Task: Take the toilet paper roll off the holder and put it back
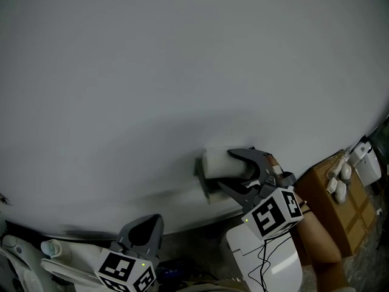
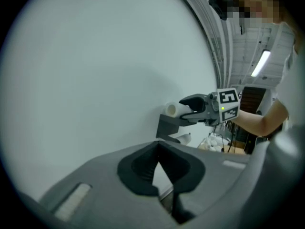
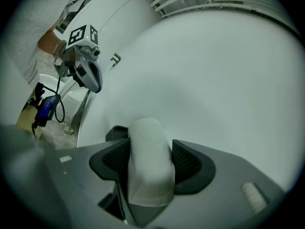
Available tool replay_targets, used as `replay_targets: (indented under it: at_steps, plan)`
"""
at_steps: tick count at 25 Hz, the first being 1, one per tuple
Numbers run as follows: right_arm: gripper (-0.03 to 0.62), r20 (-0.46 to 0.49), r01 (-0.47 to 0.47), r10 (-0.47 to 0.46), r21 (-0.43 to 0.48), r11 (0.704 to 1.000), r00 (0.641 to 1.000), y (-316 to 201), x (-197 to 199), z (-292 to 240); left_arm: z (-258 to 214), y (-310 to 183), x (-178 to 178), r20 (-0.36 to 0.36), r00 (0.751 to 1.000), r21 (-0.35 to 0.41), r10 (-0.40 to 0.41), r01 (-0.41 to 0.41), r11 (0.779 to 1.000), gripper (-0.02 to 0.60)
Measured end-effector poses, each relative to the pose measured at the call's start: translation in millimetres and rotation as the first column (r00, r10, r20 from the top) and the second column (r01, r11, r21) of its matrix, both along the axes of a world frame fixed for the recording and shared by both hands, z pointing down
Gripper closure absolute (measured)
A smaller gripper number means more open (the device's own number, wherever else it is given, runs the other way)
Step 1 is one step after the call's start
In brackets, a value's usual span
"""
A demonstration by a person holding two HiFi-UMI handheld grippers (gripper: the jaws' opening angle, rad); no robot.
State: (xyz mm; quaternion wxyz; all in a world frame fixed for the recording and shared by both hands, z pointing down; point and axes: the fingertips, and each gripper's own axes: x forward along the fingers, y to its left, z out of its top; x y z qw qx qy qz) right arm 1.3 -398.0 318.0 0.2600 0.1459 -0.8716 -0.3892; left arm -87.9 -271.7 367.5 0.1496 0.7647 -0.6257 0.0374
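Wall (image 1: pixel 182 59): big, plain, white, filling most of the head view. Floor strip only along the near edge.

Toilet (image 1: pixel 285 266): white, near right, below the right gripper's marker cube, with a thin black cable (image 1: pixel 265 261) draped over it.

Box (image 1: pixel 334 215): brown cardboard, far right by the wall. A bundle of white bits (image 1: pixel 338 178) lay on top; too small to identify.

Forearm (image 1: pixel 316 233): bare, came in from near right, between toilet and box, behind the right gripper.

Right gripper (image 1: pixel 226 169): up at the wall, right of centre, pointing left. Its own view showed both pads pressed on the roll's sides, clamped on it, paper bulging out between the pads.

Left gripper (image 1: pixel 144 230): low, near left, well apart from the roll, pointing up at the wall. Jaws were together at the tips with only a thin wedge of wall showing behind them, nothing held.

Holder (image 1: pixel 203 181): dark grey bracket on the wall, just left of and below the right gripper's jaws.

Roll (image 1: pixel 213 160): white, lying horizontal against the wall, right at the holder and sitting just above the bracket. In the left gripper view its open core end faced the camera, with the bracket directly under it. Couldn't tell whether it was seated on the holder or just lifted clear of it.
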Motion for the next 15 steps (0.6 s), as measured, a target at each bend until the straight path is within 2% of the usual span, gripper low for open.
replay_targets:
  at_steps: [9,15]
  plan:
    - [0.313,-0.010,-0.024,0.024,-0.018,1.000,1.000,10,-1,-5,-1,5,0,-0.008,0.999,0.000,0.037,-0.037,0.999,0.584]
    - [0.313,0.065,-0.077,0.078,-0.004,0.997,0.995,26,3,-27,-7,17,-3,-0.008,0.997,0.012,0.078,-0.078,0.997,0.584]
